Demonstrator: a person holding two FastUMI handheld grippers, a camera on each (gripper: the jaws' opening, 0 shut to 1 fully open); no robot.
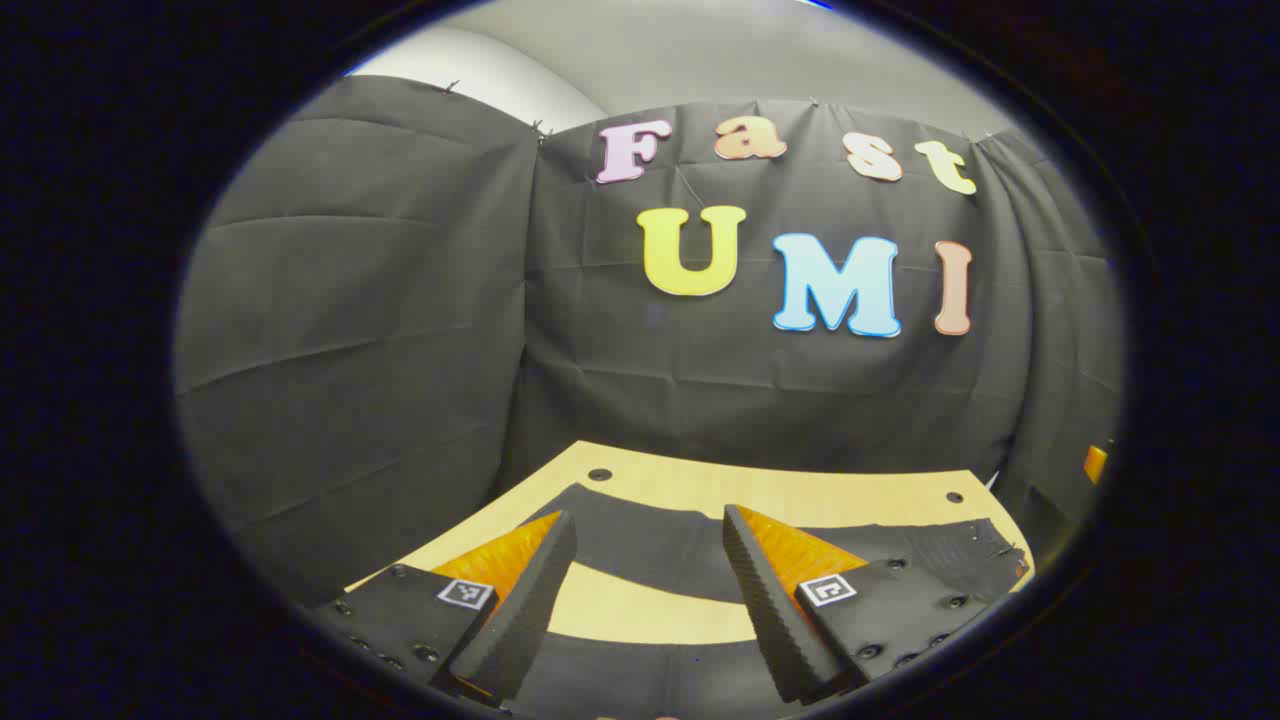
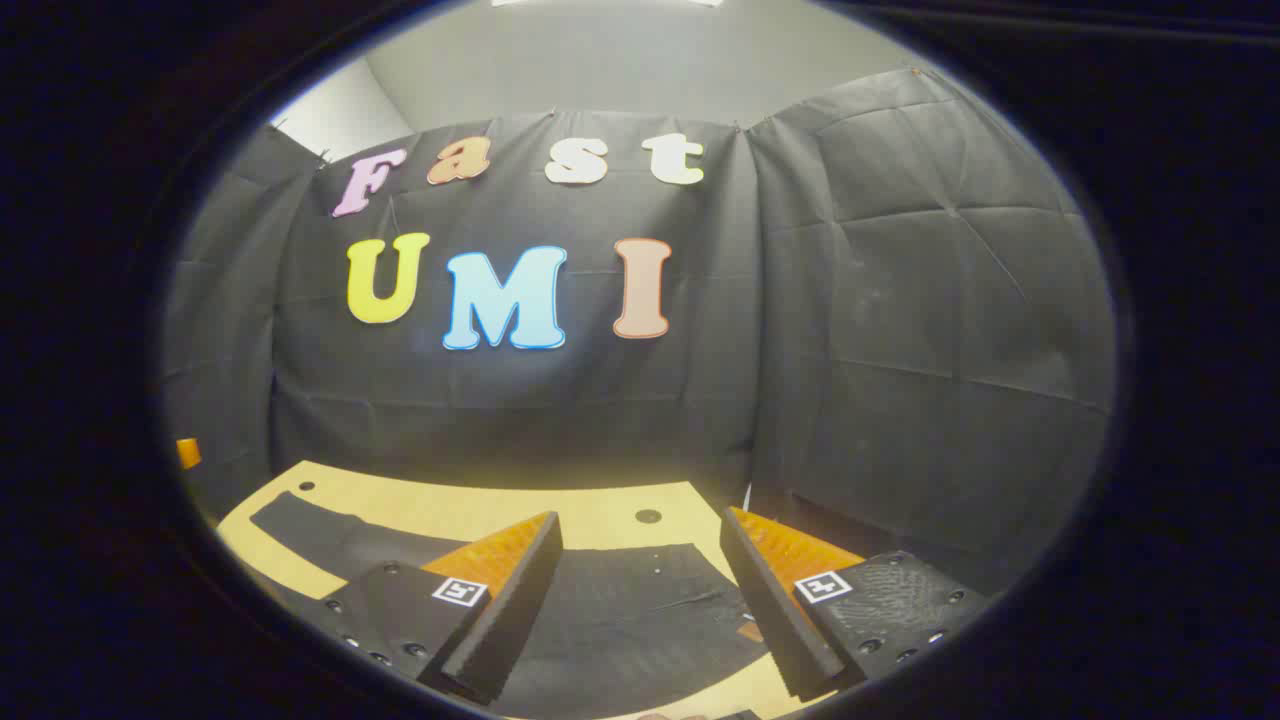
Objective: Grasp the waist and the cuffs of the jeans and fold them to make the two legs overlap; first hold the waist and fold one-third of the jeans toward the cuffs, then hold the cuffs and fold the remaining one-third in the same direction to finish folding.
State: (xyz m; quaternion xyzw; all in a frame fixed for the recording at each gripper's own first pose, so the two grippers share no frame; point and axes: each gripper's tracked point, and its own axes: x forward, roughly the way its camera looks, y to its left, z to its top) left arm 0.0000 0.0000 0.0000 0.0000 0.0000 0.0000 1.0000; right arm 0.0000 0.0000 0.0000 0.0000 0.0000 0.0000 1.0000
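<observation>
Jeans lie spread flat and dark on the counter, legs apart, unfolded. Left gripper wide and empty above the fabric; right gripper likewise wide, waist end at its 12 o'clock. Advice: lower both together, pinch the edges squarely, and keep the cloth taut.

Both views look low across the table toward the booth's wall; left gripper view sits left of right gripper view.
</observation>
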